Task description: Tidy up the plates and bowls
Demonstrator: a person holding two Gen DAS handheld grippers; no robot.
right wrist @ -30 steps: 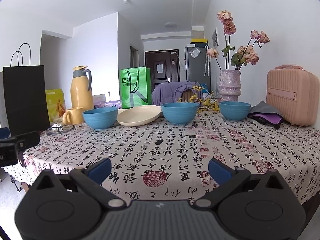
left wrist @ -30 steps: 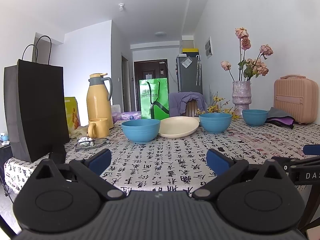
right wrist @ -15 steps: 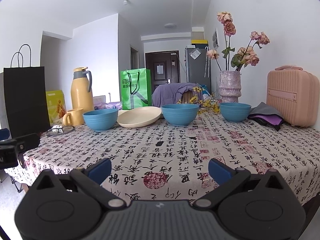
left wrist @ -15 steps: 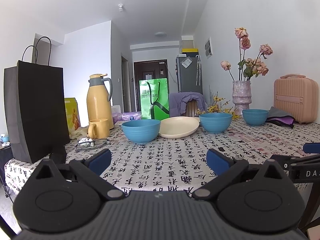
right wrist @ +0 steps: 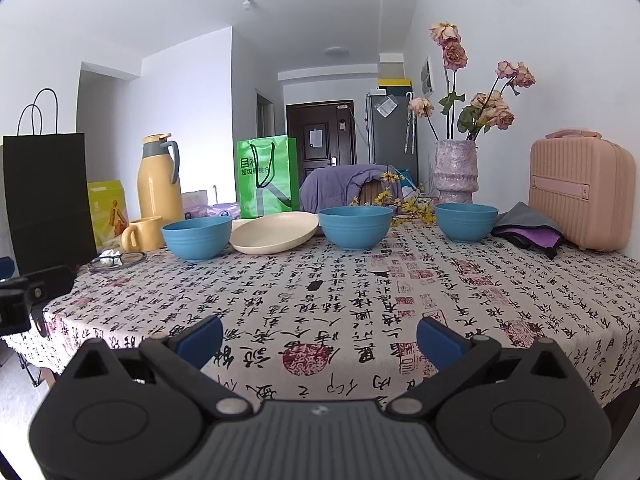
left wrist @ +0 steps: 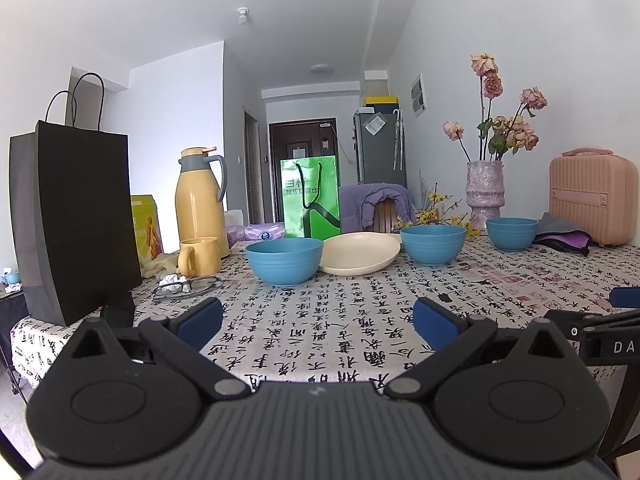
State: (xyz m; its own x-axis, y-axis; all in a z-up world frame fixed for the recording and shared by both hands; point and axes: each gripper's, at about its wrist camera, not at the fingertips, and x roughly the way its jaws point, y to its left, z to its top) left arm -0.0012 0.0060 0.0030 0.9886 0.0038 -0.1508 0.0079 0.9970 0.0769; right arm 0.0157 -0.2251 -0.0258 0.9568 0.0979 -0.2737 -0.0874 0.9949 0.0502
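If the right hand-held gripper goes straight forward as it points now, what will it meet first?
Probably the middle blue bowl. The right hand-held gripper is open, with only bare tablecloth before the bowl, though depth is unclear.

We see both views bright with even, soft daylight and no harsh glare. Shadows under the bowls (right wrist: 356,227) on the tablecloth (right wrist: 360,292) are faint. Focus is sharp throughout. Fisheye bending curves the walls and darkens the corners of each frame.
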